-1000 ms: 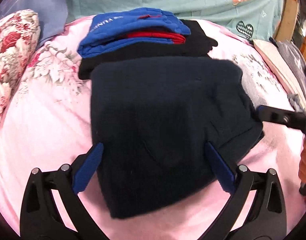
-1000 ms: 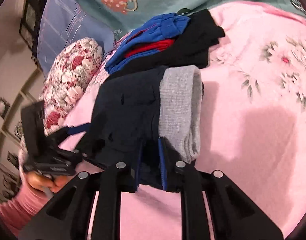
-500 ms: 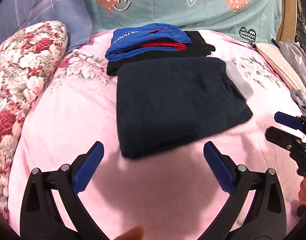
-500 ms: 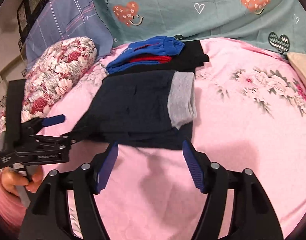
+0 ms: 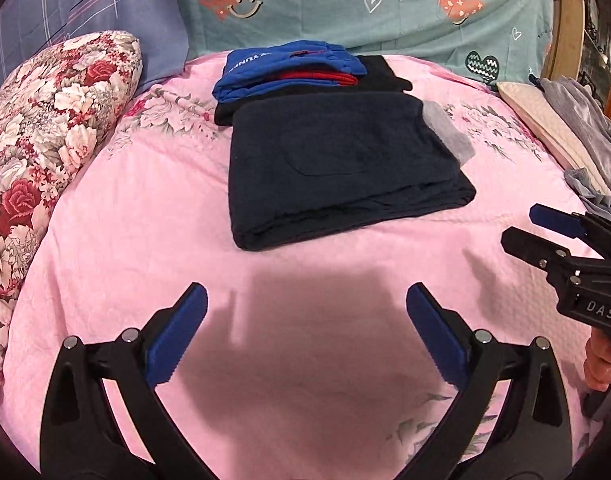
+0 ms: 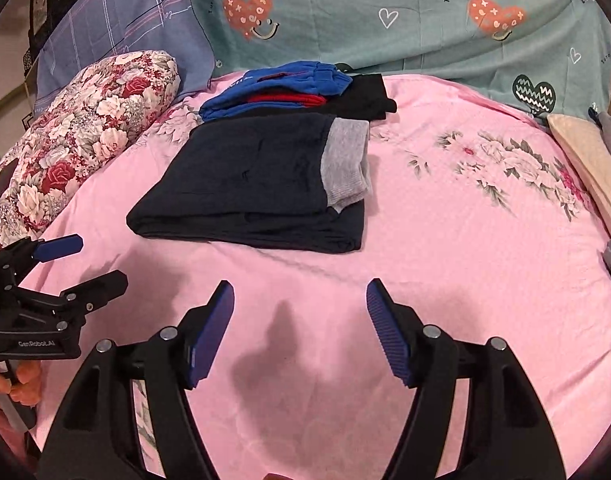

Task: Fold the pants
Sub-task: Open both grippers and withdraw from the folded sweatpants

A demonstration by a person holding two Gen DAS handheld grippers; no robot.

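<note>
I see the folded pants (image 5: 337, 168) lying flat on the pink bed (image 5: 145, 240), just in front of a pile of blue and black clothes (image 5: 289, 68). My left gripper (image 5: 305, 332) and right gripper (image 6: 299, 330) both hover short of the pants, angled downward, fingers spread, grasping nothing.

Light: warm indoor, fairly bright and even
Shadows: soft dark patches on the pink bedsheet (image 5: 137, 216), just ahead of both grippers' fingers
Glare: none
Focus: sharp, no motion blur
Edges: strong fisheye bending, black corner vignette in both views
</note>
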